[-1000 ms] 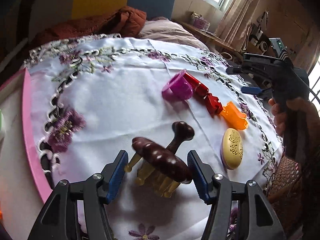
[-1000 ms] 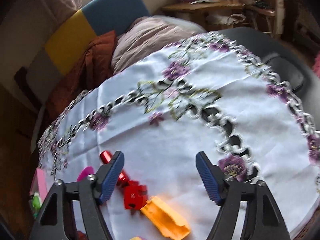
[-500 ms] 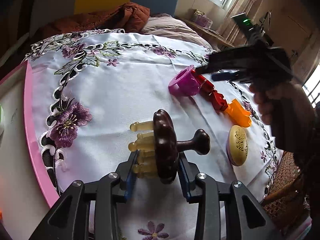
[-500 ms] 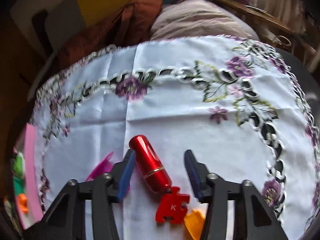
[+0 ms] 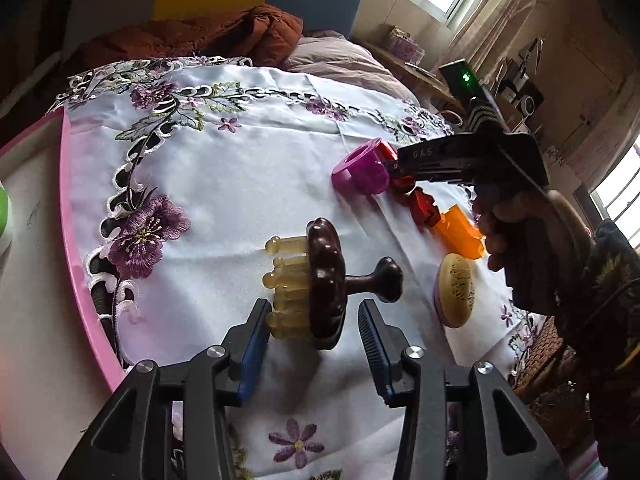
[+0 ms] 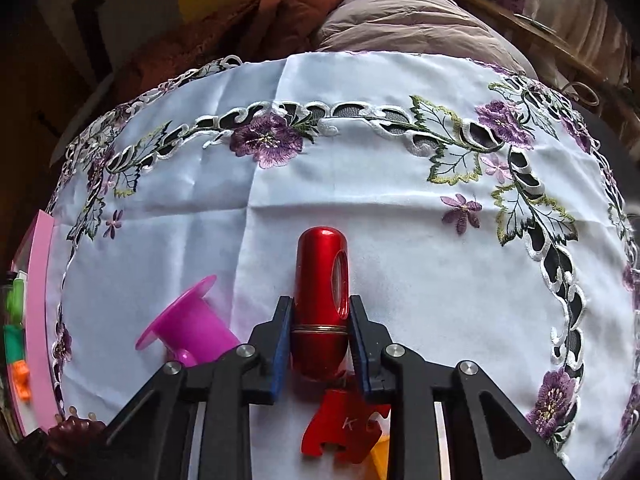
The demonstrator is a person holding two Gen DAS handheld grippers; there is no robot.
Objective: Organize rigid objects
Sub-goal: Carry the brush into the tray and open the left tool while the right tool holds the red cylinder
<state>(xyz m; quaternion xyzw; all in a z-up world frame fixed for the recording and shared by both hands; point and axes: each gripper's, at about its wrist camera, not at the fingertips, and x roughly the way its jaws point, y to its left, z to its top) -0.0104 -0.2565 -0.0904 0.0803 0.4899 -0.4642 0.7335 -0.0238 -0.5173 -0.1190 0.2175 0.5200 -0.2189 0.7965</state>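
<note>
While the right gripper (image 6: 319, 334) pinches a red metal cylinder (image 6: 320, 300), the spread left gripper (image 5: 314, 340) straddles a wooden scalp massager (image 5: 320, 276); the smooth cylinder could slip.

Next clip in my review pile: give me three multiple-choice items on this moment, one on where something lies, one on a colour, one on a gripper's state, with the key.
1. Where is the purple cup relative to the red tube in the right wrist view?
A. to its left
B. to its right
C. stacked on top of it

2. What colour are the prongs of the brown massage brush?
A. green
B. pale yellow
C. black

3. What is the state of the right gripper?
A. wide open above the tablecloth
B. shut on the red tube
C. shut on the purple cup

Key: 1 A, the cup lies on its side left of the tube. 2 B, translucent yellowish prongs stick out from the brown head. 3 B, both blue pads press the tube's sides; the left gripper is open around the brush.
</note>
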